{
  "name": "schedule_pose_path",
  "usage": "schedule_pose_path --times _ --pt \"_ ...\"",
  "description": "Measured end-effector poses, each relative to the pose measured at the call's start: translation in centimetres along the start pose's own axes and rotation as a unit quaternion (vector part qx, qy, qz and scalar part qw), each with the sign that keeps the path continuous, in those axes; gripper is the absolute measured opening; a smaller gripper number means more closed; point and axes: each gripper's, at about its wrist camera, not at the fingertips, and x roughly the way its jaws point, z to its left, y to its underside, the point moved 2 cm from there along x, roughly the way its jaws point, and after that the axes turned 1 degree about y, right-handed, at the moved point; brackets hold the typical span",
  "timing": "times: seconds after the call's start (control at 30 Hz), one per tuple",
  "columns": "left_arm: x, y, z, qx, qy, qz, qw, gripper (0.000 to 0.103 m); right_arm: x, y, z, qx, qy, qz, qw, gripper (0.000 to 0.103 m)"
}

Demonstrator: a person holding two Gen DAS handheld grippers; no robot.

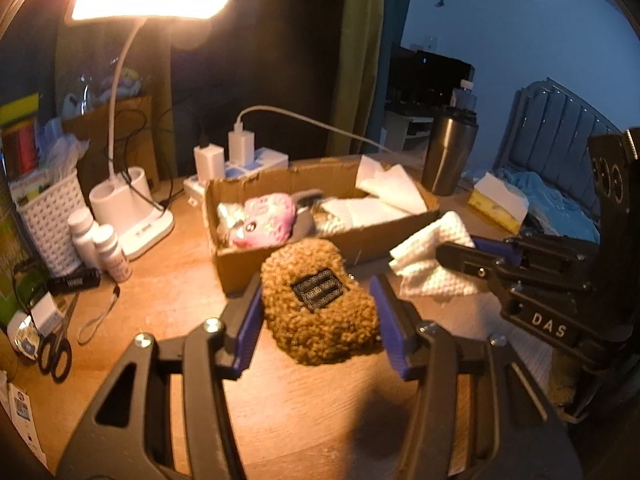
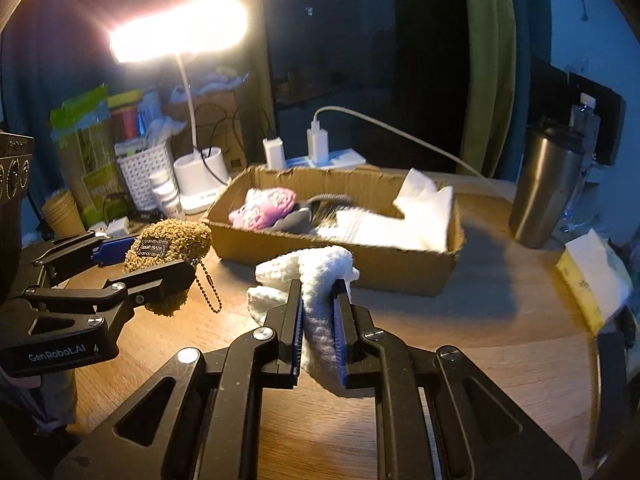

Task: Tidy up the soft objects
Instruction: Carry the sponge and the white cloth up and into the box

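Note:
My left gripper (image 1: 318, 320) is shut on a brown fuzzy pouch (image 1: 316, 320) with a dark label, held above the wooden desk in front of the cardboard box (image 1: 280, 268). Seen from the right wrist, the same pouch (image 2: 176, 240) hangs in the left gripper (image 2: 160, 256) with a bead chain dangling. My right gripper (image 2: 318, 292) is shut on a white waffle cloth (image 2: 312, 268), lifted off the desk just before the box (image 2: 400, 268). That cloth (image 1: 432, 256) shows at the right of the left wrist view. Inside the box lie a pink plush (image 1: 268, 216) and white cloths (image 1: 372, 204).
A lit desk lamp (image 1: 132, 216), white basket (image 1: 52, 220), small bottles (image 1: 108, 252), scissors (image 1: 56, 344) and chargers (image 1: 240, 148) crowd the left and back. A steel tumbler (image 2: 544, 188) and tissue pack (image 2: 592, 276) stand at the right.

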Motion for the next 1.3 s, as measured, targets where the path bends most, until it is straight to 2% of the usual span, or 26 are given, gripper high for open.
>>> schedule_pose_path --times 0.83,1.07,1.3 --pt "-2.5 -6.7 -3.1 0.037 0.013 -0.097 0.9945 0.053 -5.0 -4.9 -2.6 -0.013 0.029 -0.084 0.996 0.015" --pt "-3.2 -8.4 -3.0 0.033 0.022 -0.141 0.9891 0.053 -5.2 -6.5 -2.9 -0.019 0.041 -0.104 0.994 0.014" --pt "-2.0 -9.7 -2.2 0.017 0.019 -0.151 0.9882 0.053 -4.3 -7.5 -3.4 -0.019 0.044 -0.118 0.992 0.015"
